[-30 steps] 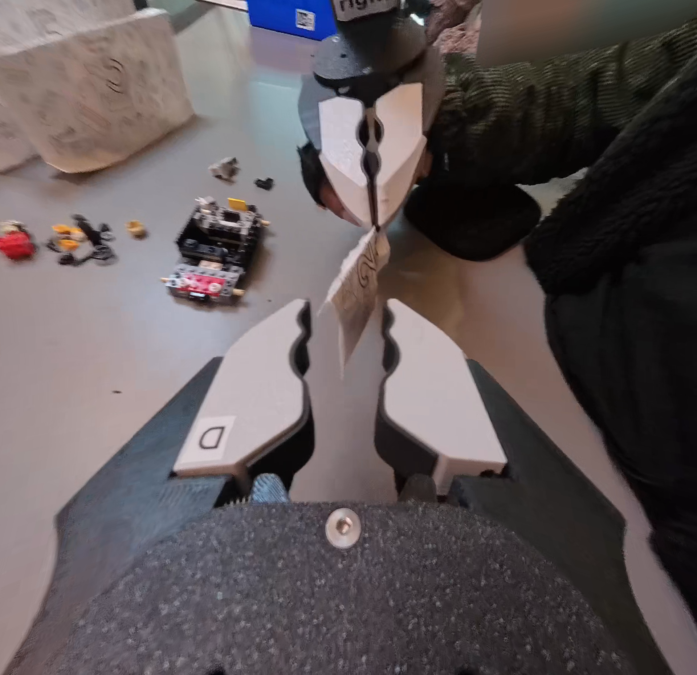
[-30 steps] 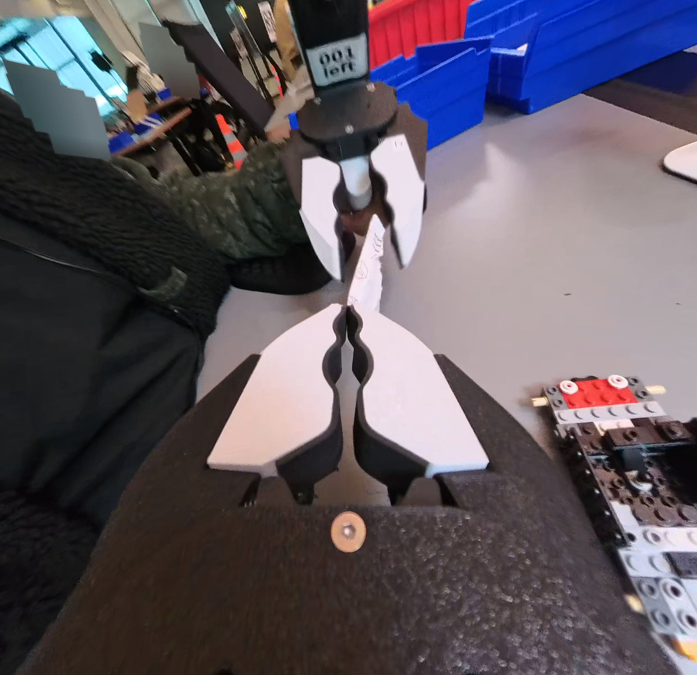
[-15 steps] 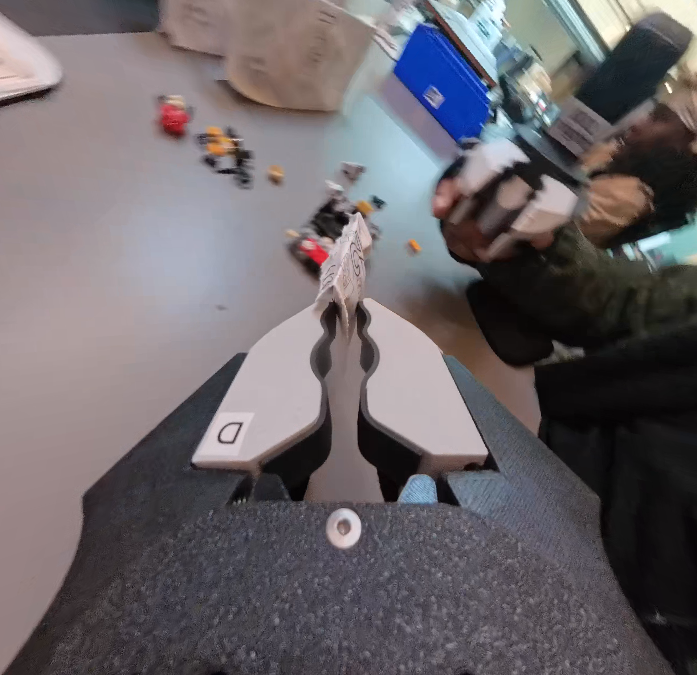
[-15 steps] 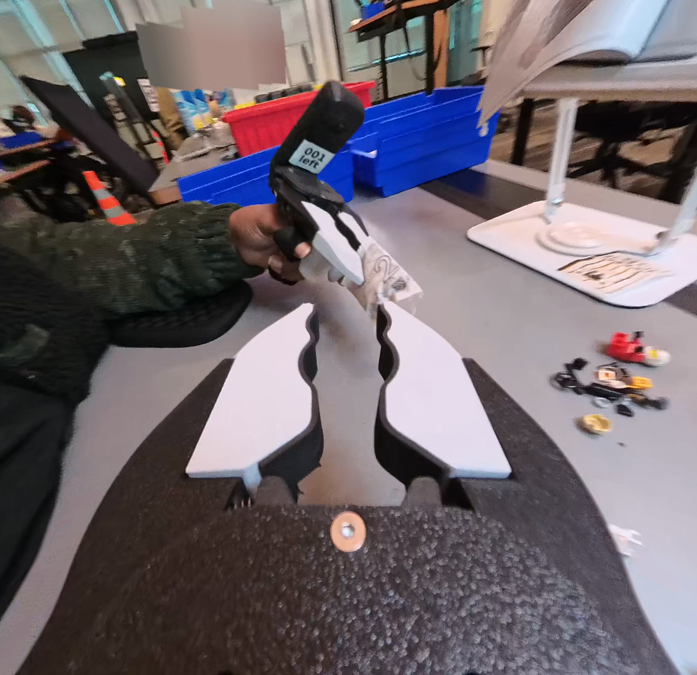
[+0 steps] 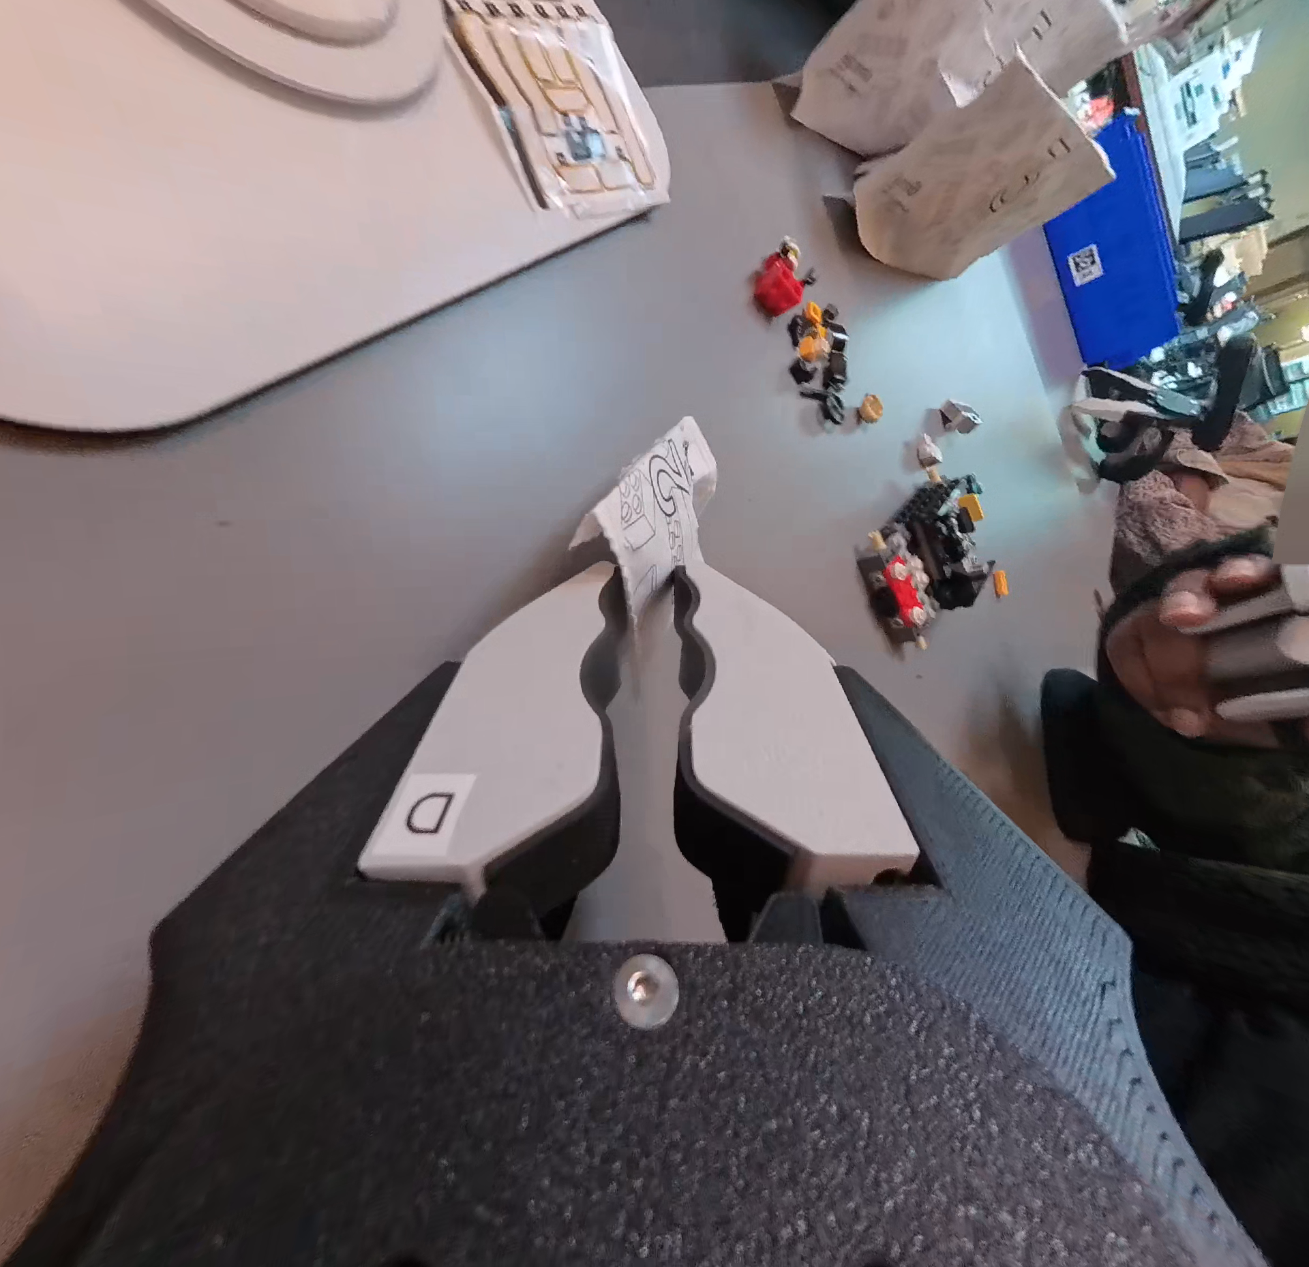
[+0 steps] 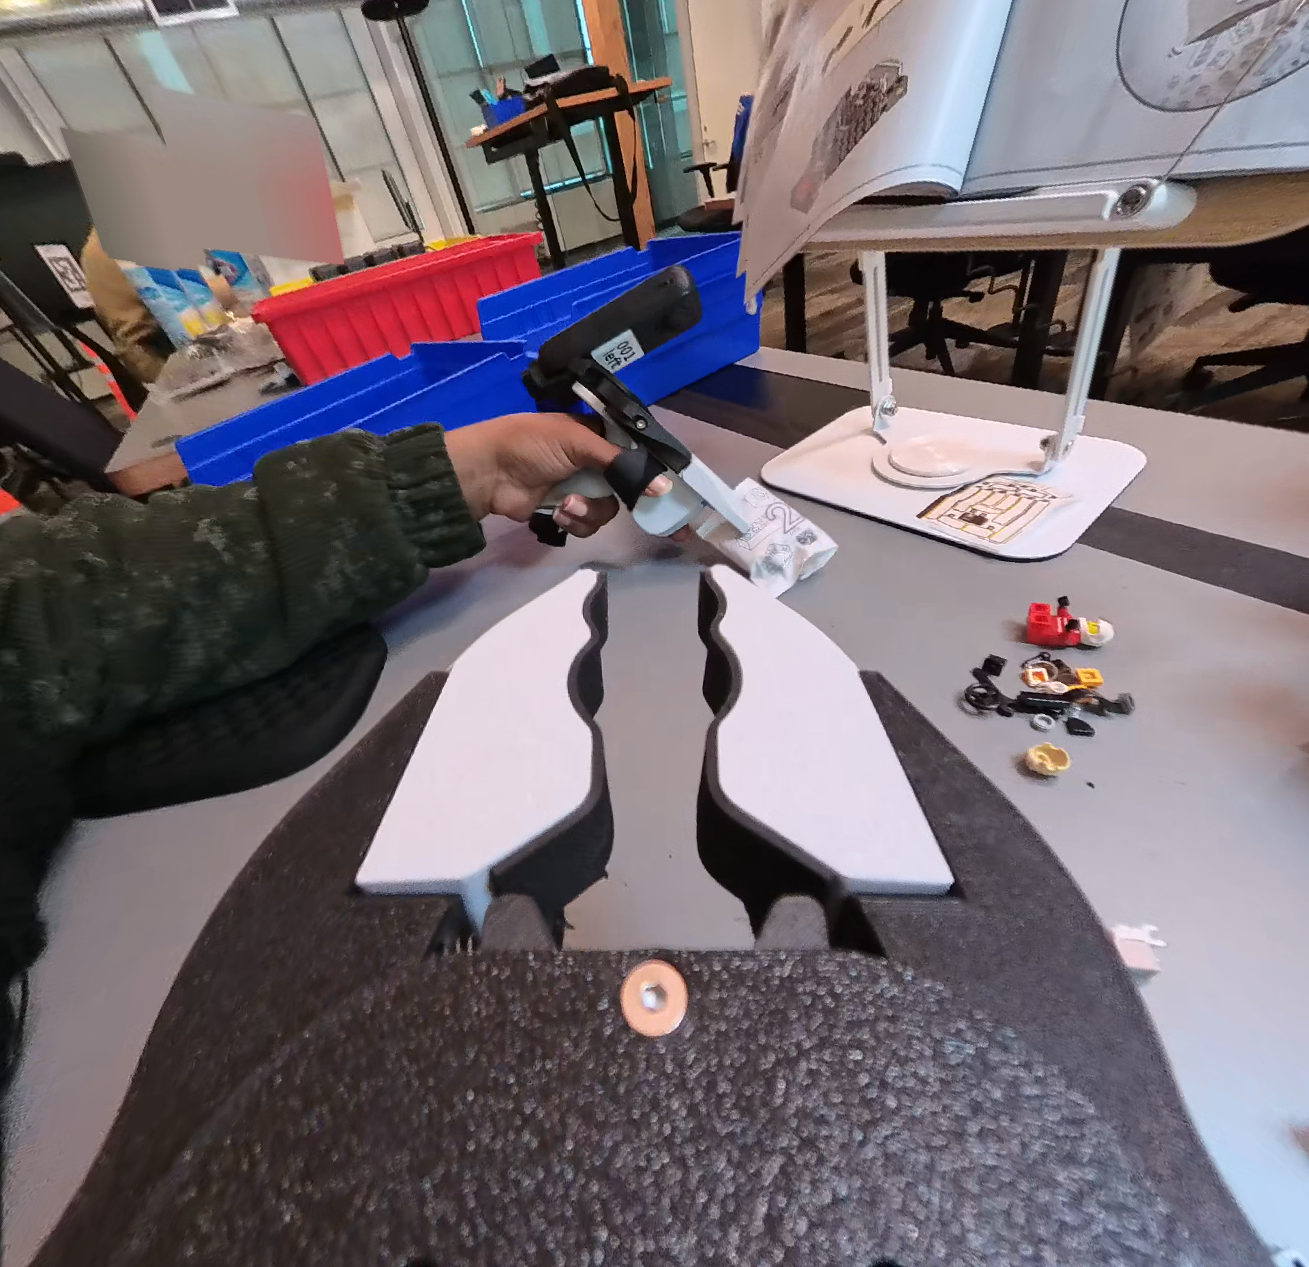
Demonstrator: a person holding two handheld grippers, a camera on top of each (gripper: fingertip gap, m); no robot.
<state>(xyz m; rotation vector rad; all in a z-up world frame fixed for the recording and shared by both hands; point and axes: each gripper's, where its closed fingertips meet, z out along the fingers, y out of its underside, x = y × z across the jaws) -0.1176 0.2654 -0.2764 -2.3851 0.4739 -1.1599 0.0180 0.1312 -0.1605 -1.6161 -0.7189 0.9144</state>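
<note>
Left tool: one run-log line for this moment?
left tool: shut on white paper bag, above gray table | right tool: open, empty | toy bricks: loose on table

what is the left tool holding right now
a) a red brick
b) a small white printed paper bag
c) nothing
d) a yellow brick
b: the left tool has its fingertips closed on a small white printed paper bag, seen in the right wrist view too.
</note>
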